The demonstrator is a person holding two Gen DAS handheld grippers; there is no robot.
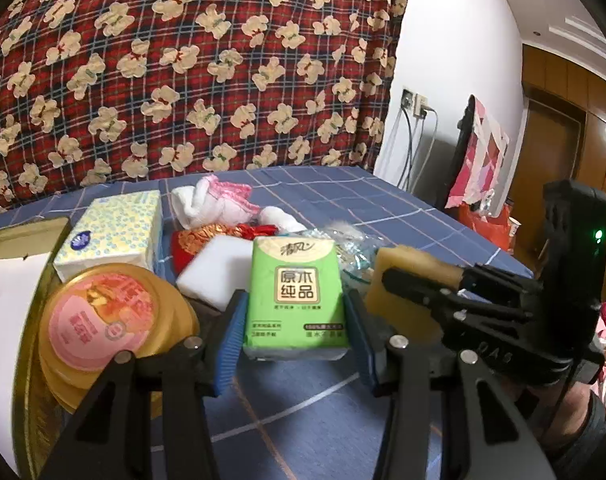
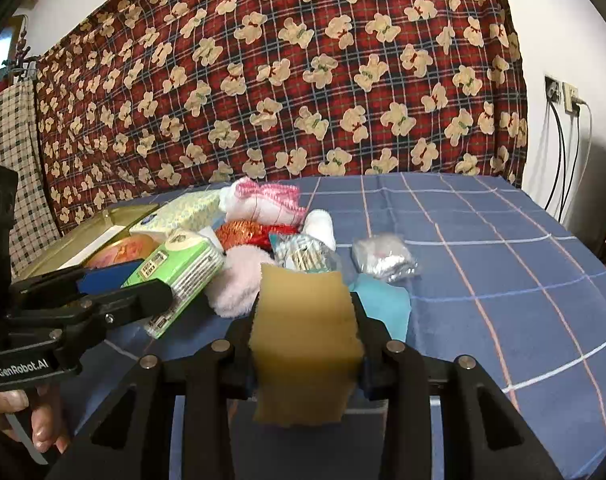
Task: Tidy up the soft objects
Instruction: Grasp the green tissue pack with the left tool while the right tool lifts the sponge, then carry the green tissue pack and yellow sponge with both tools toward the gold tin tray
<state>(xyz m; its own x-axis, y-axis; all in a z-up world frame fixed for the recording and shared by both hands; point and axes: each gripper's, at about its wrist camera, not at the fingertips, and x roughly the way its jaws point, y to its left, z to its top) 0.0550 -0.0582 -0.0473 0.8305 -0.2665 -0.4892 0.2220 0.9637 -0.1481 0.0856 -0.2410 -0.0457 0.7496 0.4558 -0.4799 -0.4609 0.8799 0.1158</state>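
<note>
Both tools loaded above the blue checked surface

The left tool (image 1: 295, 316) pinches a green tissue pack (image 1: 295, 300) at centre frame; the right tool (image 2: 305, 340) squeezes a yellow sponge (image 2: 307, 344). Both look light and squashy, best gripped across their flat sides.

Glossy plastic-wrapped green tissue pack (image 1: 295, 300); rough, porous yellow sponge (image 2: 305, 344); matt checked blue cloth tablecloth (image 2: 503, 280); shiny gold tin (image 1: 35, 360).

The gold tray (image 1: 27, 360) runs off the left edge, and the sponge (image 2: 307, 344) hides the right gripper's (image 2: 305, 344) pads.
</note>
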